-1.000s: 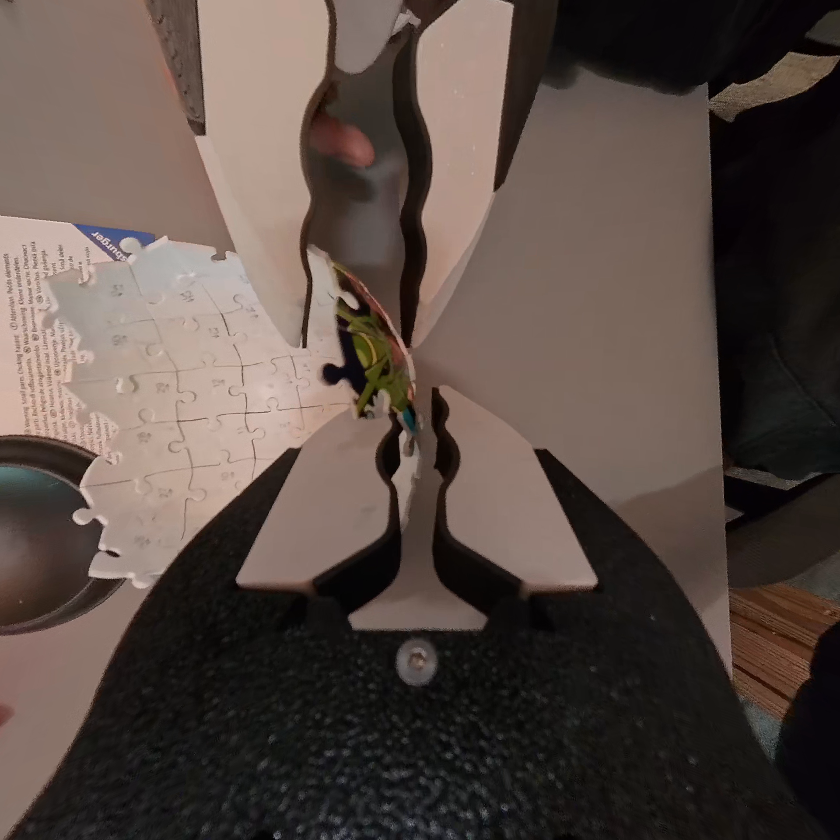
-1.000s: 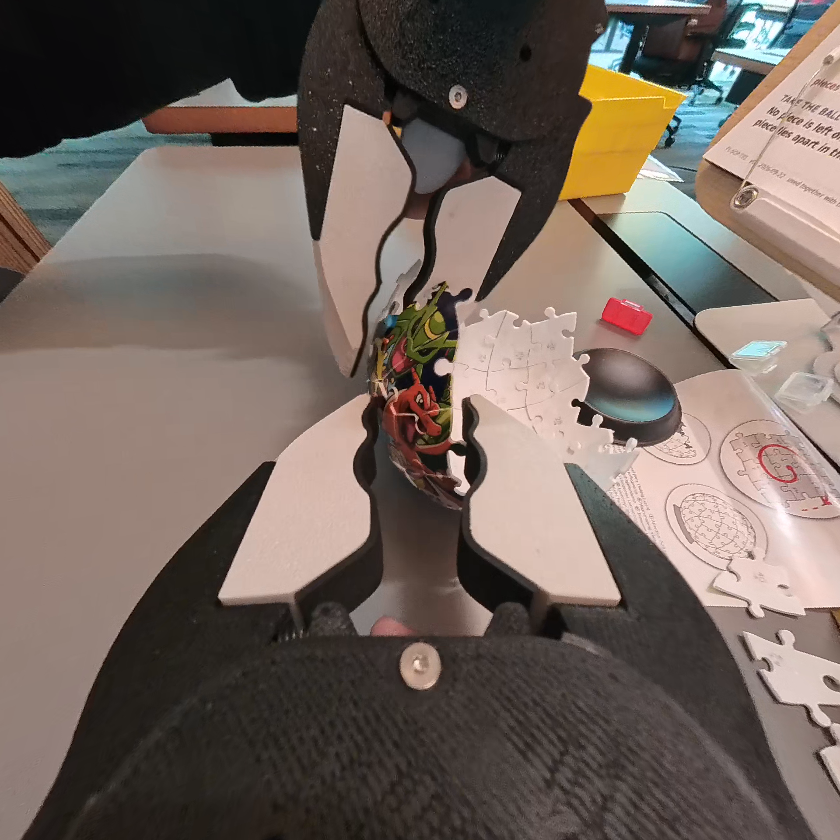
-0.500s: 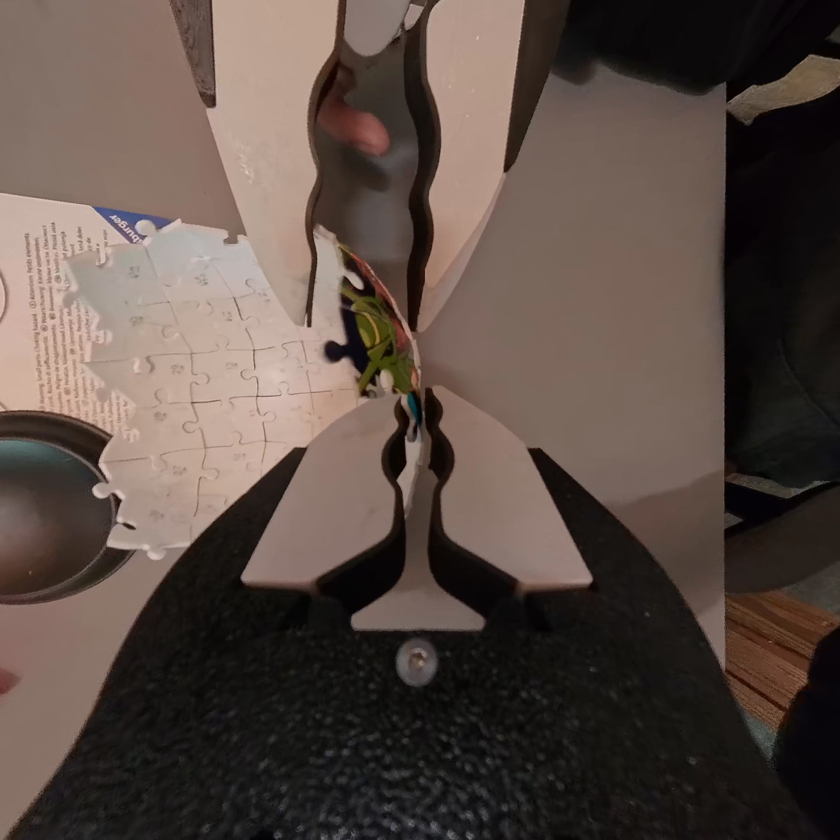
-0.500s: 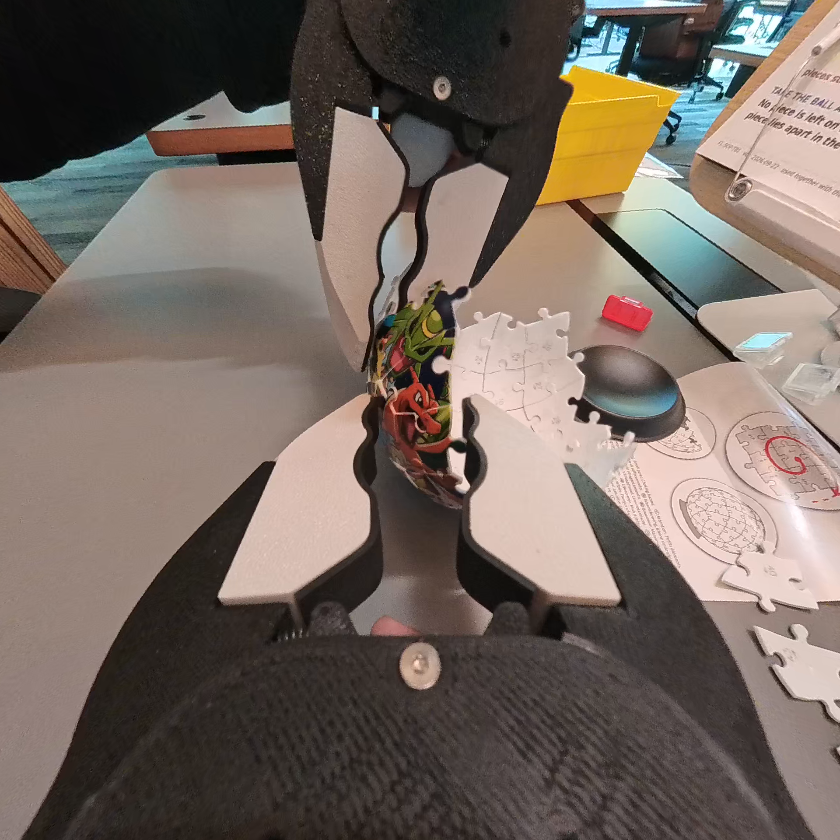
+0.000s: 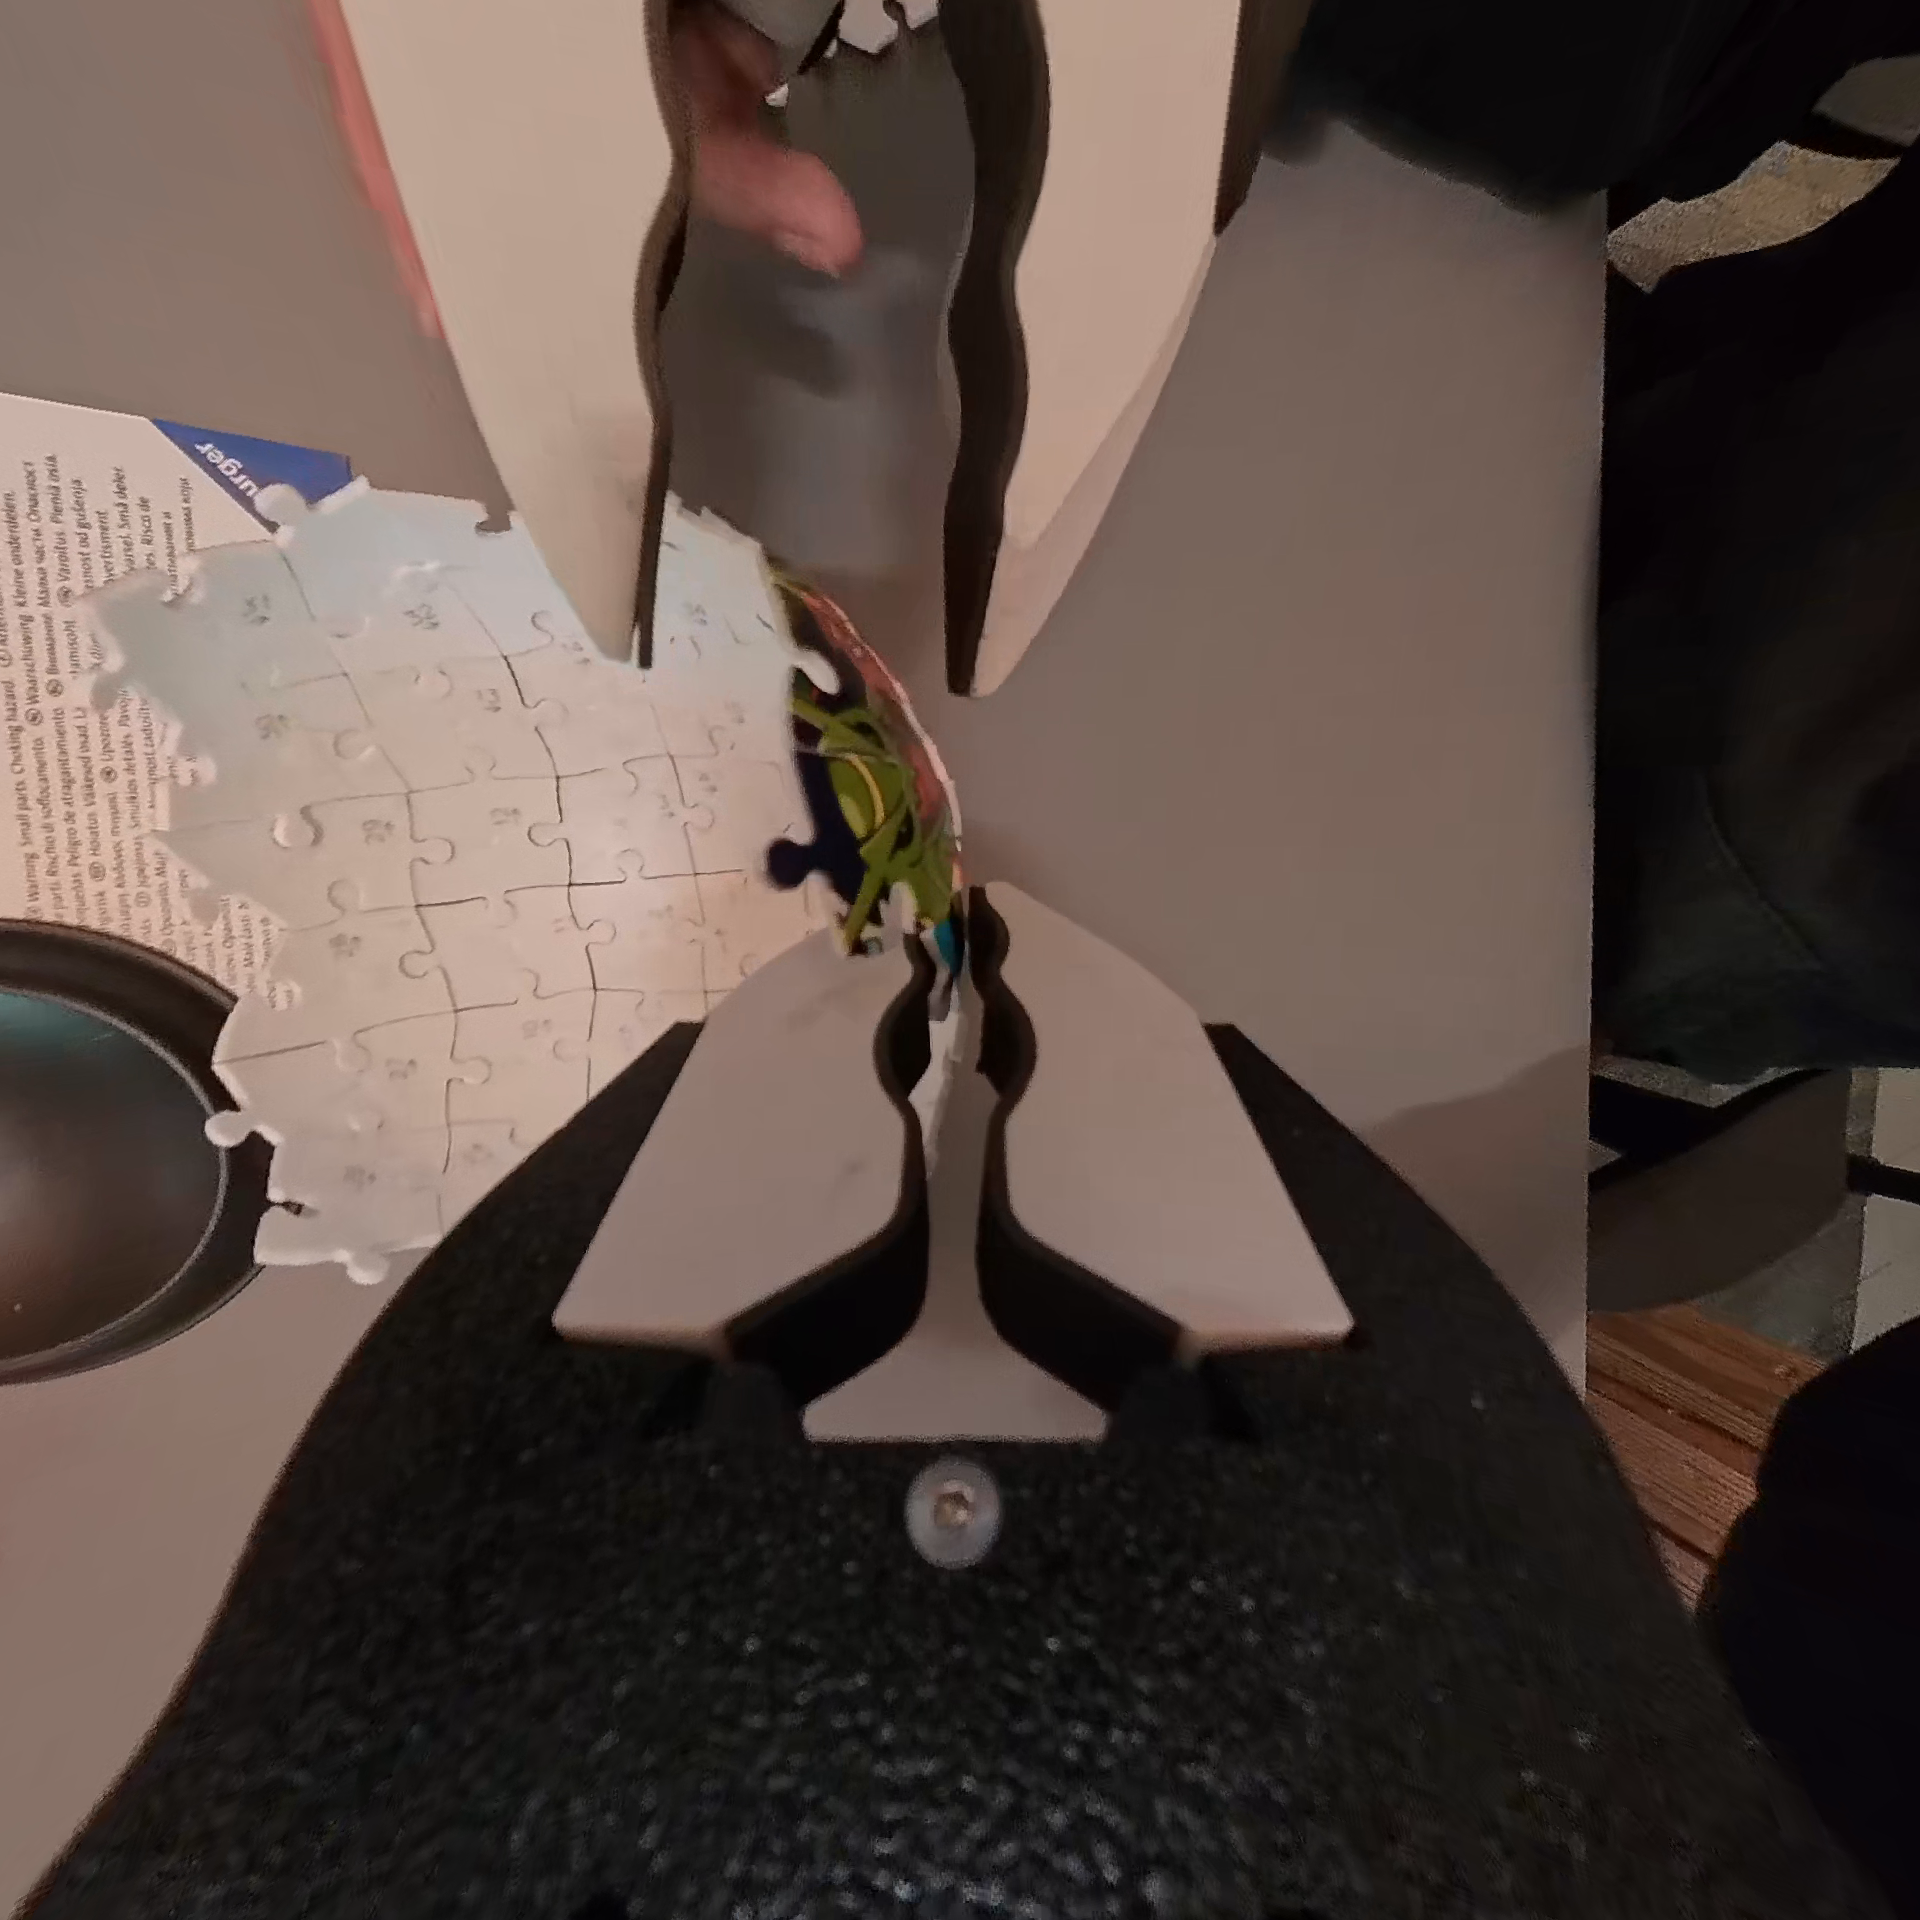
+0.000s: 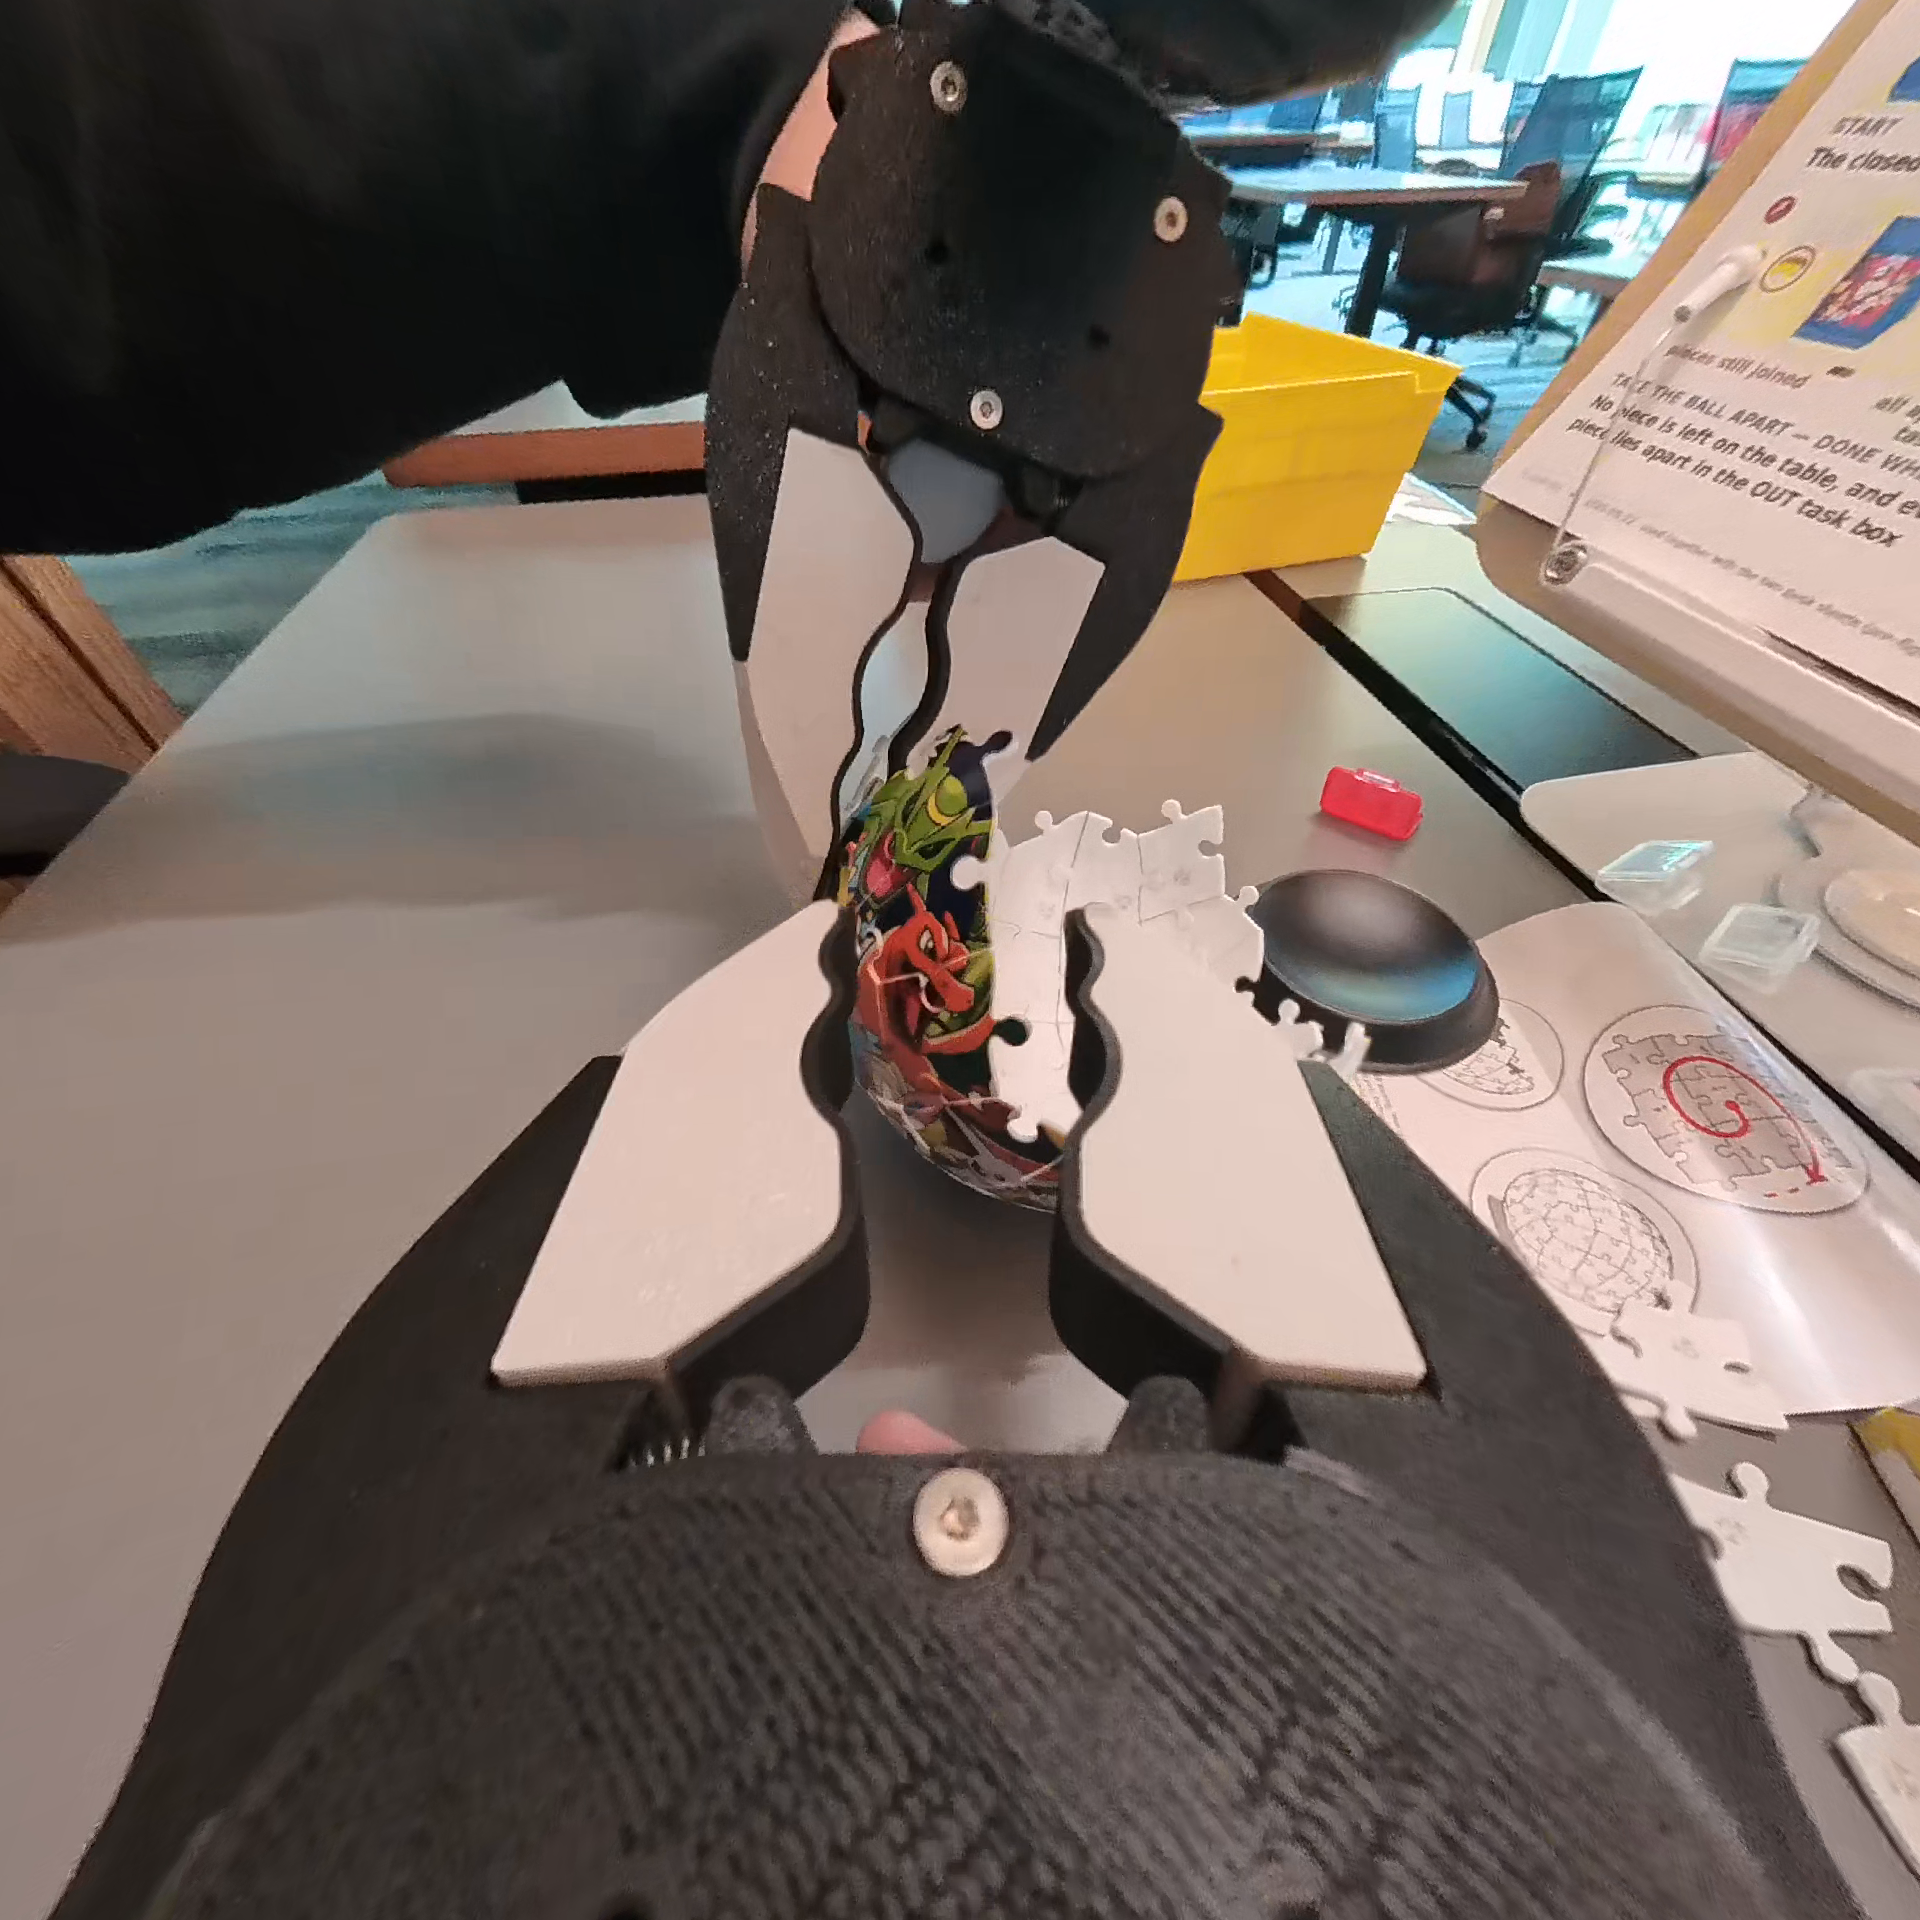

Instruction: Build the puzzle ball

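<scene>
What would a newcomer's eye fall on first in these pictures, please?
The half-built puzzle ball, bright cartoon print outside and plain white inside, sits mid-frame over the grey table. The left gripper pinches its top edge while the right gripper straddles it. Behind it sits a black dish stand.

A half-built puzzle ball (image 6: 940,997), a curved shell with cartoon print outside and white inside (image 5: 499,883), stands on edge above the table.

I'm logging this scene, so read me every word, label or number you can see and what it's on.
I won't quote writing; here is what bears it.
Instruction sheet: small print, blue brand tag.
Puzzle shell: tiny marks on piece backs, too blurred.
Propped card: printed lines and pictures.
</scene>
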Available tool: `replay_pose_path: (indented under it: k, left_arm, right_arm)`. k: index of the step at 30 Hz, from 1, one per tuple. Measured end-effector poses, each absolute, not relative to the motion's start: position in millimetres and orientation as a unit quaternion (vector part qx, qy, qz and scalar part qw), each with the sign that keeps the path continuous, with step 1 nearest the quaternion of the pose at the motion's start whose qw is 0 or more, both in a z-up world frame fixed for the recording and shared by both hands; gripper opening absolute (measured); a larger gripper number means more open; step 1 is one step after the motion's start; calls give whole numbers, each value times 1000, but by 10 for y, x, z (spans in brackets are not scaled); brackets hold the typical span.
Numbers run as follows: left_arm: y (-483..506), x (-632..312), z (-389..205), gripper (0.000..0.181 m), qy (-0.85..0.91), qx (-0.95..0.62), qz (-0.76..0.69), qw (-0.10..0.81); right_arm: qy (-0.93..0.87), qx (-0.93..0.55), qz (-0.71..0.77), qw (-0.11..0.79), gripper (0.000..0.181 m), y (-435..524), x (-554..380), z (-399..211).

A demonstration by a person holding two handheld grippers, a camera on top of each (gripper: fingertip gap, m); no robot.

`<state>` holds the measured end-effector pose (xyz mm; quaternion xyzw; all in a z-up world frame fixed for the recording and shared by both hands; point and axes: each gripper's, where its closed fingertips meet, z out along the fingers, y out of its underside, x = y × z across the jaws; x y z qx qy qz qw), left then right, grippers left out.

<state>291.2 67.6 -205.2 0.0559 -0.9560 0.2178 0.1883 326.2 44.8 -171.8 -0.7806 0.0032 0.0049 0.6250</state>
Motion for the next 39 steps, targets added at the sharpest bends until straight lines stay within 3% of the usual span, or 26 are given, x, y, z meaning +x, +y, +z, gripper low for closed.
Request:
replay_pose_path:
  k: [9,23,39]
  left_arm:
    - [700,2954,-2048,3,-958,54,220,176]
    - [693,3055,-2023,8,-960,55,238,139]
    - [683,3077,-1984,4,-951,74,246,171]
  right_arm:
    - [-27,-791,19,611,21,556,3256,-1714]
    - [27,-776,41,628,19,554,3347,-1683]
    - [41,-771,40,634,19,525,3402,-1679]
